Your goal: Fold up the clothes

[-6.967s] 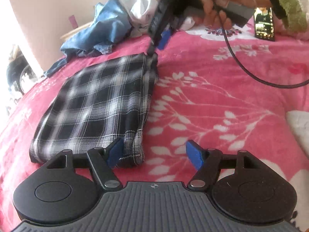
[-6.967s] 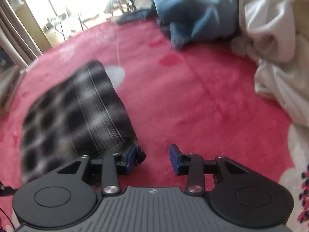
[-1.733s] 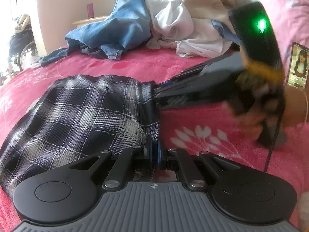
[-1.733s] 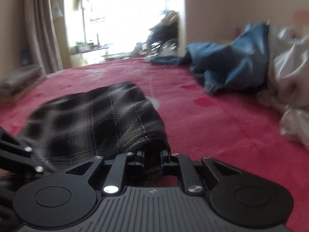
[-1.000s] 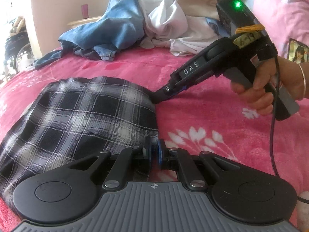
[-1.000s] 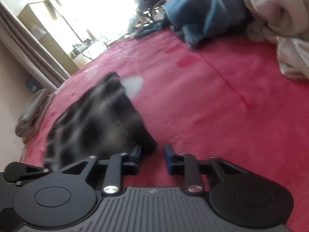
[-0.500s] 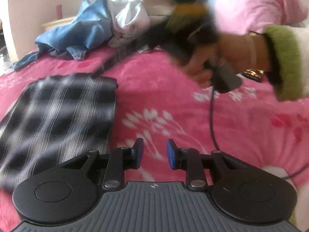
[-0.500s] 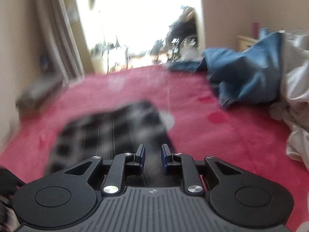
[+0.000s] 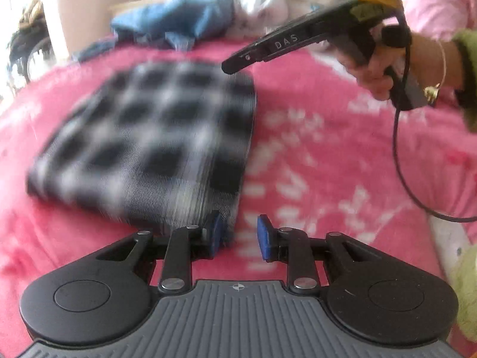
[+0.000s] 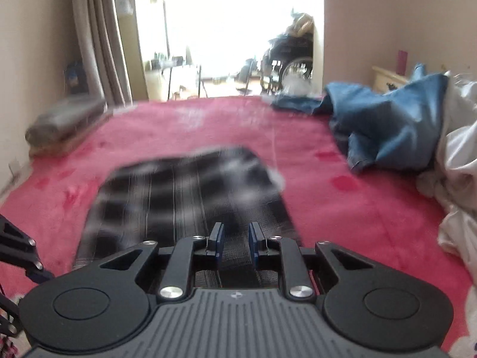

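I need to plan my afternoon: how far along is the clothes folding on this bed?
Done: the plaid garment lies folded flat on the pink blanket. In hand: nothing; the left tool and right tool are both open and empty. Left: the blue garment and white clothes sit crumpled in a heap.

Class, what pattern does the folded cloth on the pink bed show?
The folded cloth is black-and-white plaid, best seen in the left wrist view.

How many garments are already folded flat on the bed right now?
1: the plaid garment, flat on the pink blanket. The blue garment and white clothes behind are crumpled; more may be hidden in that heap.
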The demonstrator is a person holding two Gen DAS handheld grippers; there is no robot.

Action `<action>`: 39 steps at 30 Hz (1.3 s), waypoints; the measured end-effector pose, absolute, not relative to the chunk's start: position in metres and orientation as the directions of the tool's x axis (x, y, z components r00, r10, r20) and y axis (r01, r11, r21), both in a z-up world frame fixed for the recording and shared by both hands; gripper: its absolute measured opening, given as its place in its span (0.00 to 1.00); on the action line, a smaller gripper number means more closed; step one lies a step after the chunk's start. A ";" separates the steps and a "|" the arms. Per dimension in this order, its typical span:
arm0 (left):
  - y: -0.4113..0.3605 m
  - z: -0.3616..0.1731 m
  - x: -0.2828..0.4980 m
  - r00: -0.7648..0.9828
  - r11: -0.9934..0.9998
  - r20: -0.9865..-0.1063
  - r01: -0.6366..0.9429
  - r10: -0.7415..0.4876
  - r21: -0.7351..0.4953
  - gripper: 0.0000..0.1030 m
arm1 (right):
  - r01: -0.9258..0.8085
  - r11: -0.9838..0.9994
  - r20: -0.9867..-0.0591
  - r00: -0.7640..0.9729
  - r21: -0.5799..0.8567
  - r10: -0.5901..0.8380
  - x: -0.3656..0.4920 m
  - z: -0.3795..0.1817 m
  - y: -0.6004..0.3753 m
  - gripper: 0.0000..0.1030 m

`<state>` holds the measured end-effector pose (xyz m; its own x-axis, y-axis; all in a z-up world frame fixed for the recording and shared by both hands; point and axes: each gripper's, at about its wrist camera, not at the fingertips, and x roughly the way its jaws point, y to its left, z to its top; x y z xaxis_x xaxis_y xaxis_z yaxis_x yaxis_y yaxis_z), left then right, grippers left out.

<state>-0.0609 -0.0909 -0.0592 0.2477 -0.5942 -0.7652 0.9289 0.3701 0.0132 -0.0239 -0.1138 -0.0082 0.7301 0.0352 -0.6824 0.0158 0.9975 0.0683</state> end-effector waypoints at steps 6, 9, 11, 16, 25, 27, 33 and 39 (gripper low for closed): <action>-0.086 -0.052 -0.066 0.215 0.339 -0.768 0.941 -0.603 -0.003 0.25 | 0.074 0.994 -0.724 0.690 0.081 0.007 -0.022 -0.007 -0.115 0.19; -0.077 -0.038 -0.062 0.190 0.348 -0.758 0.936 -0.624 -0.053 0.27 | 0.068 0.993 -0.662 0.749 0.099 0.015 -0.015 0.024 -0.117 0.19; -0.076 -0.030 -0.057 0.185 0.357 -0.750 0.931 -0.635 -0.072 0.39 | 0.066 0.994 -0.628 0.778 0.086 0.003 -0.006 0.032 -0.116 0.19; -0.085 -0.020 -0.040 0.258 0.414 -0.711 0.909 -0.654 -0.051 0.52 | 0.137 0.988 -0.700 0.713 0.077 -0.044 0.020 -0.002 -0.124 0.19; -0.111 -0.043 0.021 0.342 0.641 -0.752 0.755 -0.564 -0.137 0.52 | 0.249 0.942 -0.679 0.733 0.223 -0.033 0.037 0.015 -0.141 0.19; -0.114 -0.046 0.018 0.354 0.644 -0.751 0.755 -0.557 -0.122 0.53 | 0.233 0.952 -0.663 0.748 0.200 -0.044 0.045 0.015 -0.137 0.19; -0.113 -0.049 0.004 0.398 0.646 -0.734 0.760 -0.550 -0.072 0.54 | 0.189 0.947 -0.635 0.772 0.260 0.020 0.076 0.020 -0.138 0.19; -0.111 -0.047 0.006 0.396 0.642 -0.722 0.762 -0.566 -0.085 0.54 | 0.262 0.939 -0.738 0.675 0.223 -0.013 0.099 -0.043 -0.152 0.15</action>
